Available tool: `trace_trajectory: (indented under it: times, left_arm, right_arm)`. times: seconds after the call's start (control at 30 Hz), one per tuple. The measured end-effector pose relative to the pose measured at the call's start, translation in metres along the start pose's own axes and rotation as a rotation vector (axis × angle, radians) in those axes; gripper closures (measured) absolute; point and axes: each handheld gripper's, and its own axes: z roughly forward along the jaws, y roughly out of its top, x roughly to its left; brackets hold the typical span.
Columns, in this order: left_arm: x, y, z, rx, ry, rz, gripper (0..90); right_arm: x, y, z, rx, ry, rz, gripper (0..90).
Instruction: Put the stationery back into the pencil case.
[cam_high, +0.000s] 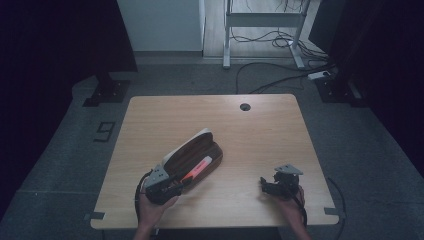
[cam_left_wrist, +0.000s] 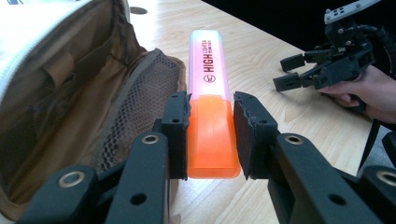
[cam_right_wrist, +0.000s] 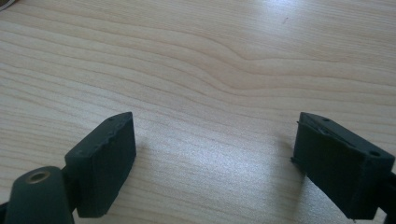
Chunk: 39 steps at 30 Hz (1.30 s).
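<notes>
A pink highlighter pen with an orange cap (cam_left_wrist: 211, 112) is clamped at its cap end between the pads of the left gripper (cam_left_wrist: 211, 140), whose jaws are drawn in until both pads press on the orange plastic. In the high view the highlighter pen (cam_high: 198, 169) is seen at the mouth of an open brown fabric pencil case with a white outer shell (cam_high: 192, 152), which lies aslant on the light wooden table (cam_high: 260, 135) — left of the middle and toward the near edge. In the left gripper view the pen's pink barrel is seen along the case's mesh inner pocket, just beside it; whether the two touch cannot be told. The left gripper (cam_high: 162, 186) is held by a hand near the table's near edge. The right gripper (cam_high: 280, 184) is held near the near right corner, well apart from the case — its jaws (cam_right_wrist: 215, 168) stand wide apart over bare wood, with nothing between them.
</notes>
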Motion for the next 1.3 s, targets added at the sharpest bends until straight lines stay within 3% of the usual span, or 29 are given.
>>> trace_trajectory:
  times: [0.87,1.3]
  left_arm:
    - [0.028,0.016,0.018,0.041,0.069,0.0,67.4]
    - [0.033,0.015,0.026,0.095,0.142,0.02,67.4]
  right_arm:
    - [0.0,0.0,0.0,0.0,0.0,0.0,12.6]
    - [0.0,0.0,0.0,0.0,0.0,0.0,12.6]
